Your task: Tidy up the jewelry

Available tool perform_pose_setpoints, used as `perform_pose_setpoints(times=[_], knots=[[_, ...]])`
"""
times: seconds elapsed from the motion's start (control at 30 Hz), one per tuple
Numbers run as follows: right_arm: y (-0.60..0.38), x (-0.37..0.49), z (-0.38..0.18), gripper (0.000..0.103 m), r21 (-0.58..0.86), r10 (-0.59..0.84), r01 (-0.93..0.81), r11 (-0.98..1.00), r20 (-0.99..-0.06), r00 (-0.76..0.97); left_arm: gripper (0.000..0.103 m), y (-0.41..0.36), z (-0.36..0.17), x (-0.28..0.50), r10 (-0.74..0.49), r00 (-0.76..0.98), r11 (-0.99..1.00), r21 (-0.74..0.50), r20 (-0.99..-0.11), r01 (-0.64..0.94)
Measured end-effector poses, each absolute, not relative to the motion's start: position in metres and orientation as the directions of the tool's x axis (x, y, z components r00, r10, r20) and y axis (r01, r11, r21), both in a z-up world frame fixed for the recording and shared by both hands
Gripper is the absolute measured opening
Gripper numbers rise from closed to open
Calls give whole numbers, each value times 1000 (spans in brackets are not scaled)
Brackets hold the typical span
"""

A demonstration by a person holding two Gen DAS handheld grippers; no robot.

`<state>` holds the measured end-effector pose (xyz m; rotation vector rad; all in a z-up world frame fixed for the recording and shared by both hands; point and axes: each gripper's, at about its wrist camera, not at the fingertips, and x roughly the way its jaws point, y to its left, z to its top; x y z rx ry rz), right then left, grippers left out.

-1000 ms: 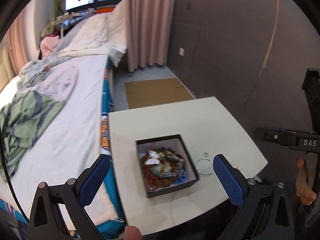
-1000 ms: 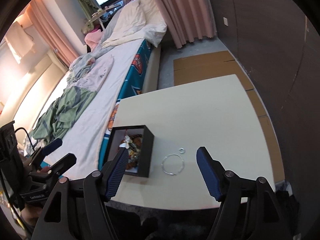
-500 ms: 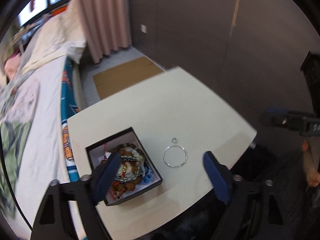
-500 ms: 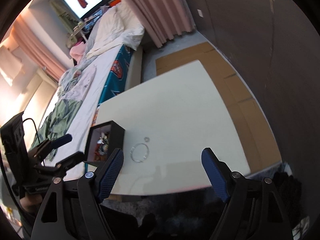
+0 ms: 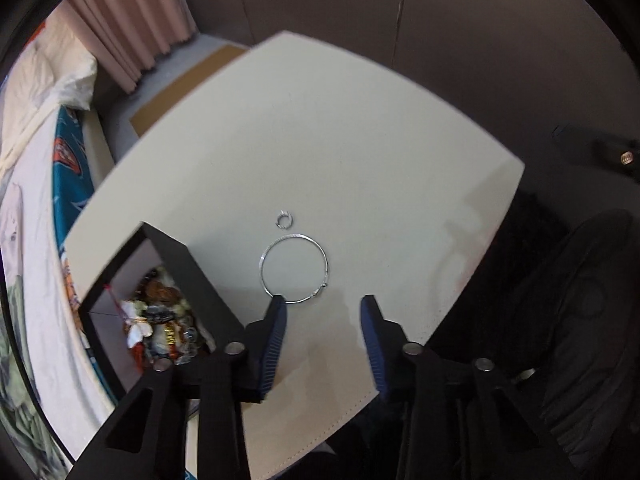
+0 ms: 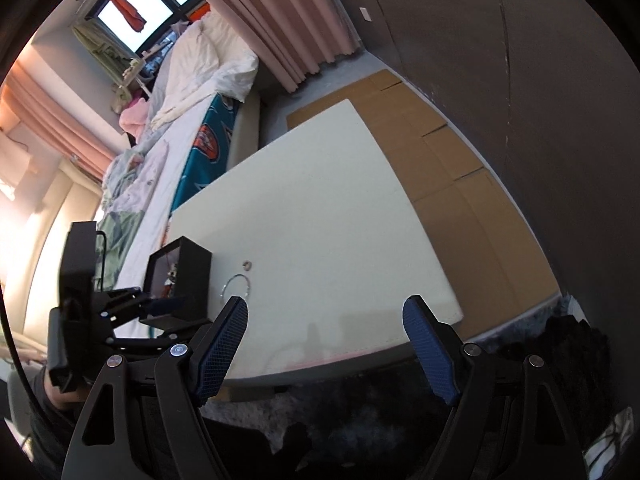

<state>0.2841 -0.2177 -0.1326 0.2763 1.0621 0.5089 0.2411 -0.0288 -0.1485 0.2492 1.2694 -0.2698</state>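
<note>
A thin silver bangle point(image 5: 294, 268) lies on the cream table point(image 5: 360, 140), with a small silver ring point(image 5: 285, 220) just beyond it. A black open box point(image 5: 160, 300) full of mixed jewelry sits to their left. My left gripper point(image 5: 323, 308) is open and empty, low over the table, its left fingertip at the bangle's near edge. My right gripper point(image 6: 326, 312) is open and empty, held back over the table's near edge. In the right wrist view the bangle point(image 6: 236, 286), ring point(image 6: 247, 266), box point(image 6: 180, 280) and left gripper point(image 6: 160, 305) show at left.
A bed point(image 6: 168, 148) with rumpled bedding runs along the table's left side. Flat cardboard point(image 6: 452, 168) lies on the floor between the table and the dark wall point(image 5: 440, 20). Pink curtains point(image 6: 280, 20) hang at the back.
My left gripper has swung right from the box and come down close to the bangle, with its jaws narrower. My right gripper has drawn back and turned right.
</note>
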Motion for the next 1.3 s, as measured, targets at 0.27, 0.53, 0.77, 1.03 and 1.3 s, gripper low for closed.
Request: perform_pose_setpoints(times=[0.27,0.53,0.77,1.03,1.3], knots=[[-224,291,-141,80,447,513,-253,858,-770,380,30,-37,-168,261,-34,214,932,46,-976,359],[-223,300,-150,80,454,513,-241,858,-783,351,28,-36,-185,271,-41,156,931,18,-987,364],[-210,300,-153,80,456,520,-254,853,-786,335,2,-20,-181,284,-71,171,945,-12,-983,327],[-190,304,-153,80,446,520,-277,851,-791,322,2,-3,-143,281,-143,275,963,-70,-951,259],[-149,317,-148,78,410,515,-350,842,-805,295,2,28,-105,273,-179,374,975,-111,-910,195]])
